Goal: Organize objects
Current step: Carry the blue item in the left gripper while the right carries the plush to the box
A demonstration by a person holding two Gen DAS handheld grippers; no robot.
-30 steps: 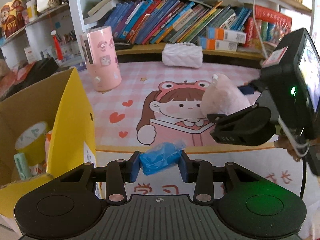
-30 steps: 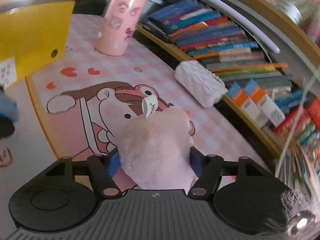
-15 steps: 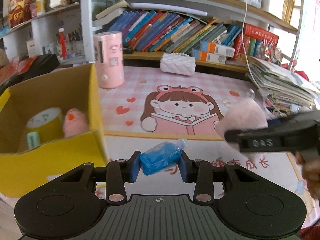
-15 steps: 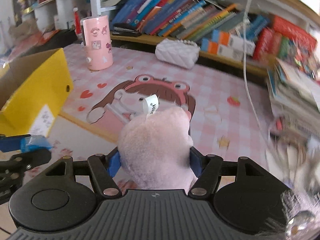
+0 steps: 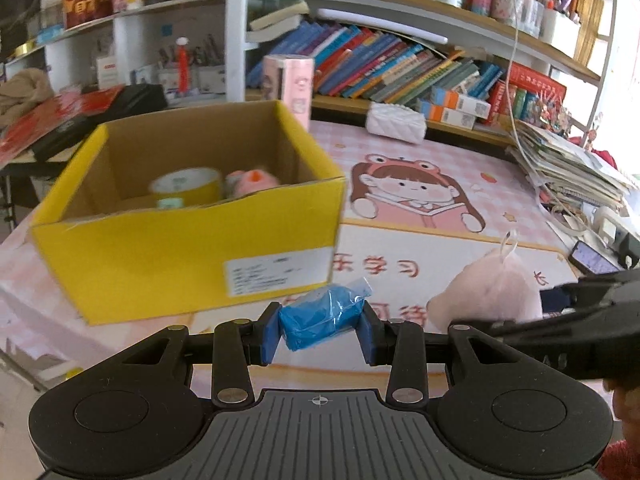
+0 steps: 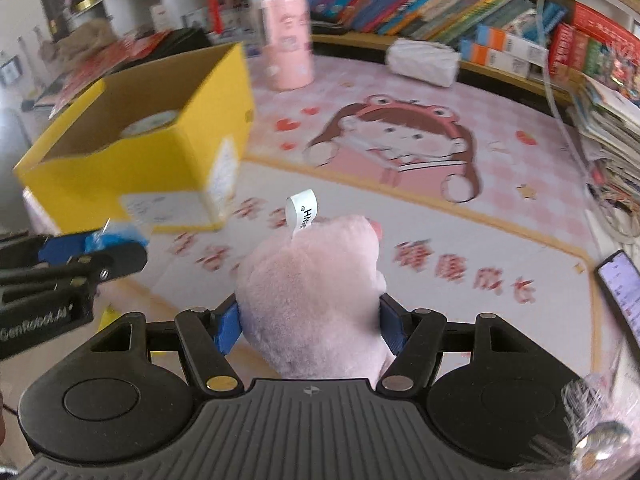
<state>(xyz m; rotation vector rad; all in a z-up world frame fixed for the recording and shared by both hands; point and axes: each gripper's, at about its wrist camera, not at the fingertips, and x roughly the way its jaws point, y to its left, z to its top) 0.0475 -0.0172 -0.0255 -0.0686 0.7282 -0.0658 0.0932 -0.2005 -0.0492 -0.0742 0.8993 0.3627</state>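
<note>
My left gripper is shut on a blue plastic packet and holds it above the mat in front of the yellow cardboard box. The box is open and holds a yellow tape roll and a pink plush. My right gripper is shut on a pale pink plush toy with a white tag. In the left wrist view the plush toy sits to the right of the packet. In the right wrist view the box is at the left, with the left gripper in front of it.
A pink cartoon desk mat covers the table. A pink cylinder and a white quilted pouch stand at the back under a shelf of books. Stacked papers and a phone lie at the right.
Both grippers have pulled back toward the table's front and swung left. The yellow box now sits nearer the middle of the left wrist view. Both still hold their objects.
</note>
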